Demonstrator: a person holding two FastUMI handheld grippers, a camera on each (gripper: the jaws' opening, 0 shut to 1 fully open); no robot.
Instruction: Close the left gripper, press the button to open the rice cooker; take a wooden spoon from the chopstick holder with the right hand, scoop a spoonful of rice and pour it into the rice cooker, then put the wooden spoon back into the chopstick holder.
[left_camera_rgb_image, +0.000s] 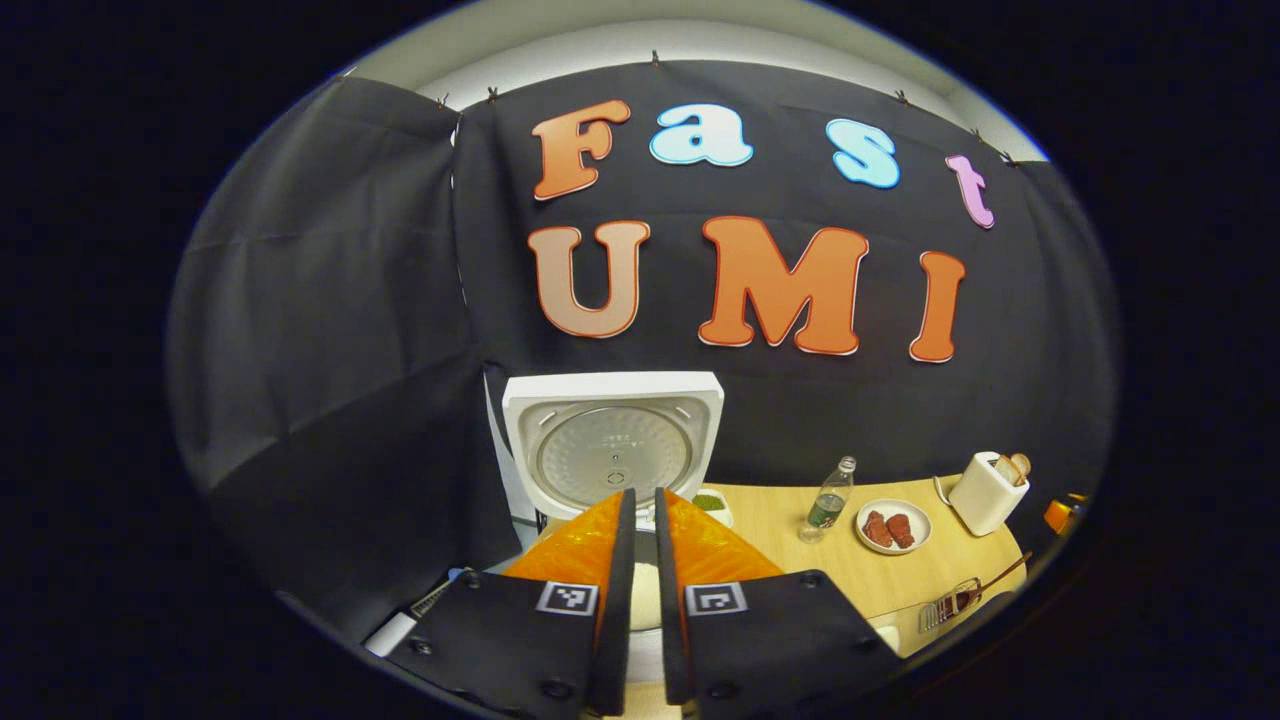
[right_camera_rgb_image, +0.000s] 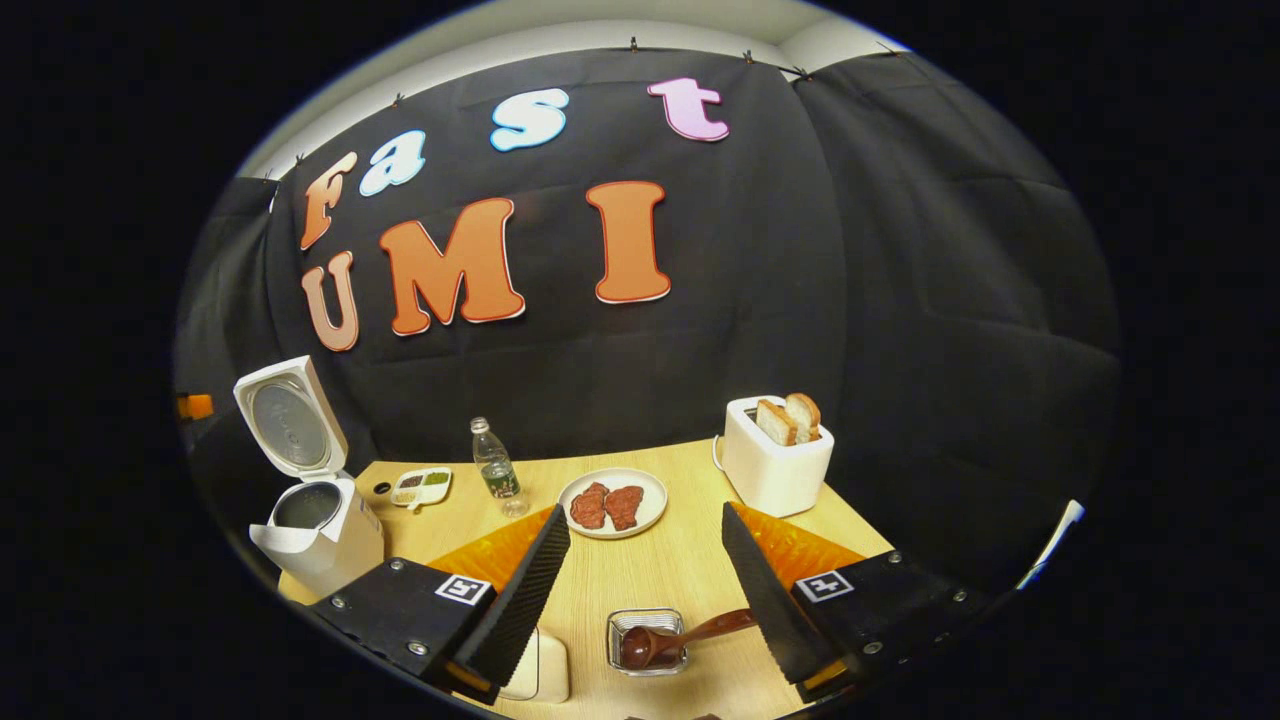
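The white rice cooker (right_camera_rgb_image: 318, 540) stands at the table's left end with its lid (right_camera_rgb_image: 290, 415) swung up. In the left gripper view the raised lid (left_camera_rgb_image: 610, 440) is straight ahead. My left gripper (left_camera_rgb_image: 640, 497) is shut with nothing in it and hovers just above the cooker's front. A wooden spoon (right_camera_rgb_image: 650, 645) rests bowl-down in the small metal chopstick holder (right_camera_rgb_image: 645, 625), which sits low on the table. My right gripper (right_camera_rgb_image: 645, 512) is open above it. The spoon's handle (right_camera_rgb_image: 715, 625) reaches to the inner face of the right finger. Holder and spoon (left_camera_rgb_image: 955, 600) also appear in the left gripper view.
Along the wooden table (right_camera_rgb_image: 690, 580) stand a divided condiment dish (right_camera_rgb_image: 420, 487), a small bottle (right_camera_rgb_image: 495, 470), a plate of meat (right_camera_rgb_image: 612, 503) and a white toaster with bread (right_camera_rgb_image: 775, 455). A white container (right_camera_rgb_image: 545, 665) sits by my right gripper's left finger. Black cloth hangs behind.
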